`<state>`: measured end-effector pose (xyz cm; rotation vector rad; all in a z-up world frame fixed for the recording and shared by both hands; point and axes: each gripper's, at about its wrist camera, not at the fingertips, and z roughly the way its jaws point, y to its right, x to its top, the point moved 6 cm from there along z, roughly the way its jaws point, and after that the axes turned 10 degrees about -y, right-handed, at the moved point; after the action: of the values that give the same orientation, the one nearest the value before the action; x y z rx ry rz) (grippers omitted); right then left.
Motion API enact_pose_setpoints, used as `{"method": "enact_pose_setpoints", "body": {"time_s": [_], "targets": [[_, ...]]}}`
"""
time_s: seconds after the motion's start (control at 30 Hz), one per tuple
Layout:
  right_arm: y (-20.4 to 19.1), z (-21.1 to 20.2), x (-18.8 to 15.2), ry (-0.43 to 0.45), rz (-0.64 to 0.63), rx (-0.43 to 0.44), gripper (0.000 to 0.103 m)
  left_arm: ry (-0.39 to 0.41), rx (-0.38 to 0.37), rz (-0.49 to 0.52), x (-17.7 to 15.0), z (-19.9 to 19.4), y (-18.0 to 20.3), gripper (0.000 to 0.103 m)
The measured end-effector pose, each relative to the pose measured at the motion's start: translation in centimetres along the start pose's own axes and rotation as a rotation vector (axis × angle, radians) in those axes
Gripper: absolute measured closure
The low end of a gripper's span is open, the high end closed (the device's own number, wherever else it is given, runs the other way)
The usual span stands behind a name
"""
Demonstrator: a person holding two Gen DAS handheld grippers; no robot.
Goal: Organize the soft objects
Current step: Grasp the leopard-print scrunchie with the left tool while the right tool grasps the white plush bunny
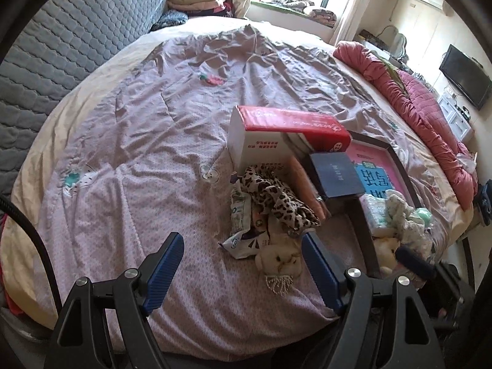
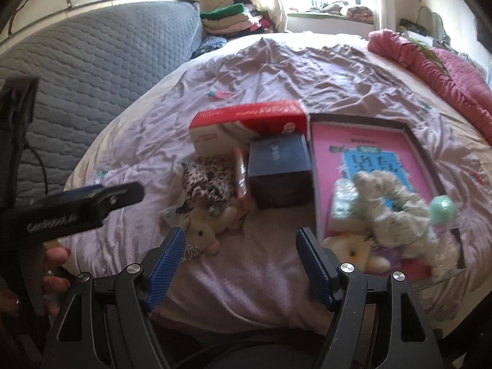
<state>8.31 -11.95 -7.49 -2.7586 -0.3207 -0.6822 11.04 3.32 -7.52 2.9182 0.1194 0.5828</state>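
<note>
On the pink bedsheet a cream plush toy (image 1: 279, 261) lies just ahead of my open left gripper (image 1: 242, 236), near its right finger. Above the toy sit a leopard-print cloth (image 1: 276, 196) and a crumpled plastic packet (image 1: 243, 224). My right gripper (image 2: 241, 233) is open and empty over bare sheet, with the same plush toy (image 2: 209, 230) by its left finger. A dark tray (image 2: 415, 141) to the right holds a white patterned cloth (image 2: 396, 209), a tissue pack (image 2: 341, 206), a yellow plush (image 2: 350, 249) and a green ball (image 2: 442, 209).
A red-and-white box (image 1: 286, 126) and a dark blue box (image 1: 335, 175) stand beside the tray. A grey quilted headboard (image 1: 77, 40) lines the left side, and a pink quilt (image 1: 430, 113) is bunched along the right edge. A hand (image 2: 52, 264) holds the left gripper.
</note>
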Motion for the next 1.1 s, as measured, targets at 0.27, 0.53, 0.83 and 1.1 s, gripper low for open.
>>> {"method": "enact_pose_setpoints", "body": {"time_s": [0.27,0.53,0.83,1.1], "targets": [[-0.3,2.5,-0.4,-0.039,0.002,0.022,0.027,-0.053,-0.053,-0.023,1.6,3.0,0.0,0.025],[-2.2,4.7,0.0,-0.045,-0.002,0.063,0.027,-0.051,-0.143,-0.014,4.2,4.2,1.1,0.025],[-3.8,7.8,-0.4,-0.093,-0.044,0.064,0.027,-0.11,-0.129,0.015,5.9,7.1,0.3,0.028],[-3.5,9.3,-0.1,-0.099,-0.027,0.045,0.027,-0.143,-0.191,0.037,6.6,8.7,-0.2,0.039]]}}
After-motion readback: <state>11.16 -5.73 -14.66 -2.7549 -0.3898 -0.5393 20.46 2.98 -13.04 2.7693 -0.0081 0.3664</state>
